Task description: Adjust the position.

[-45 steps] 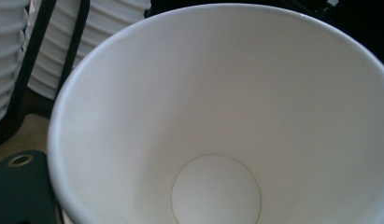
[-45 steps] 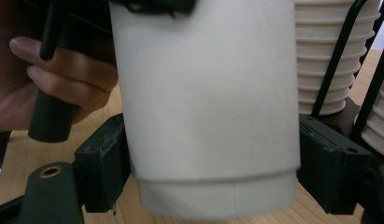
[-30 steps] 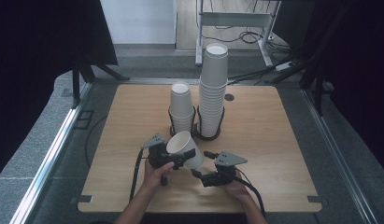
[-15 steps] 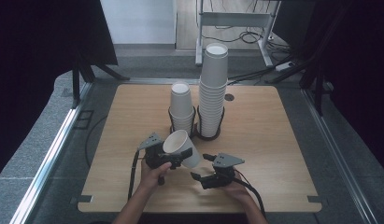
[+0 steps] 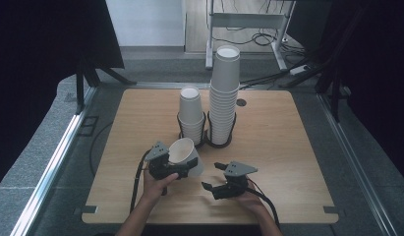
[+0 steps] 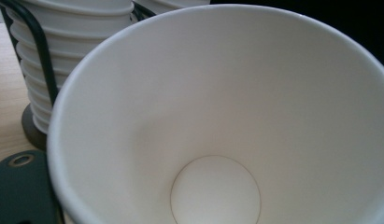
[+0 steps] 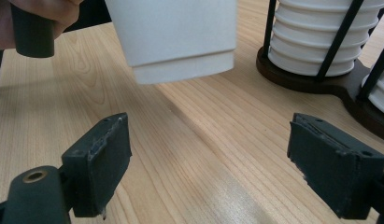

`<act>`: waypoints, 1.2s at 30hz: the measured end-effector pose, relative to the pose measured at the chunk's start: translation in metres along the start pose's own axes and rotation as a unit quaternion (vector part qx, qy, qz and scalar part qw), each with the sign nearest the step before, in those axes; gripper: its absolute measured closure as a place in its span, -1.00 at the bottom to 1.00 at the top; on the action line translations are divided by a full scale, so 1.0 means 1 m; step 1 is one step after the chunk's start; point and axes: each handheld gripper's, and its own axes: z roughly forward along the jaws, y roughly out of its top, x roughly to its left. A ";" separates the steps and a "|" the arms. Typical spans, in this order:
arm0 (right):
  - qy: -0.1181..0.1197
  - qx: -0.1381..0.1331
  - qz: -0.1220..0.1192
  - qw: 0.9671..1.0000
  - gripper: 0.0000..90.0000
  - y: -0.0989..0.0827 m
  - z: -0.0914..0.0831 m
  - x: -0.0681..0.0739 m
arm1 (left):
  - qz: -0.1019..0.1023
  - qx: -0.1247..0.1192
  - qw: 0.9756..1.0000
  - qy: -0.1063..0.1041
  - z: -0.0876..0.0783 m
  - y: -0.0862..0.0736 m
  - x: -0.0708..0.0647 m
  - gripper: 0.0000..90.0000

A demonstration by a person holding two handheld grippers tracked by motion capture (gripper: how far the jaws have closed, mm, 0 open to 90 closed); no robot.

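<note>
Near the front edge of the wooden surface (image 5: 288, 147), the left tool (image 5: 177, 167) has a white paper cup (image 5: 182, 155) clamped in its jaws, lifted clear of the wood and tipped so its open mouth faces up and away from the person. From the left gripper view, we're looking straight down into that cup (image 6: 217, 140), round bottom in plain sight, rim just in front of the ribbed stacks. Over on the right, the right tool (image 5: 213, 178) sits low by the surface, jaws spread wide with nothing between them, only bare wood grain showing in the gap. From the right gripper view, the cup's base (image 7: 180, 46) hangs above the wood, just ahead of the open jaws. Behind all this, a black wire rack (image 5: 204, 140) holds two stacks: a short stack (image 5: 191, 115) on the left and a tall stack (image 5: 224, 93) beside it, both upright, near the middle of the surface.
</note>
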 end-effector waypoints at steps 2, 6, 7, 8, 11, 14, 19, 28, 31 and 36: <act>-0.001 -0.001 0.001 1.000 -0.69 0.000 0.000 0.000 | 0.003 0.003 1.000 0.002 -0.001 -0.001 0.001 -0.71; -0.001 -0.002 0.003 1.000 -0.69 0.000 -0.001 -0.001 | 0.001 0.005 1.000 0.006 -0.002 -0.002 0.004 -0.71; -0.001 -0.002 0.003 1.000 -0.69 0.000 -0.001 -0.001 | 0.002 0.006 1.000 0.007 -0.003 -0.002 0.006 -0.71; -0.001 -0.002 0.003 1.000 -0.68 0.000 -0.001 -0.001 | 0.001 0.006 1.000 0.009 -0.004 -0.002 0.007 -0.71; -0.002 -0.003 0.003 1.000 -0.68 0.000 -0.001 -0.001 | -0.002 0.007 1.000 0.014 -0.006 -0.003 0.011 -0.71; -0.003 -0.002 0.003 1.000 -0.68 0.000 -0.002 -0.001 | -0.005 0.007 1.000 0.022 -0.009 -0.004 0.015 -0.71; -0.003 -0.002 0.003 1.000 -0.68 0.000 -0.002 -0.001 | -0.005 0.008 0.999 0.034 -0.011 -0.005 0.019 -0.71; -0.007 -0.005 0.000 1.000 -0.67 0.000 -0.003 -0.001 | -0.014 0.003 0.999 0.052 -0.019 -0.005 0.030 -0.71; -0.007 -0.006 -0.001 1.000 -0.66 0.000 -0.003 -0.001 | -0.013 0.004 0.998 0.062 -0.021 -0.006 0.034 -0.71; -0.009 -0.006 -0.002 1.000 -0.66 -0.001 -0.003 -0.001 | -0.017 0.001 0.997 0.071 -0.025 -0.006 0.039 -0.71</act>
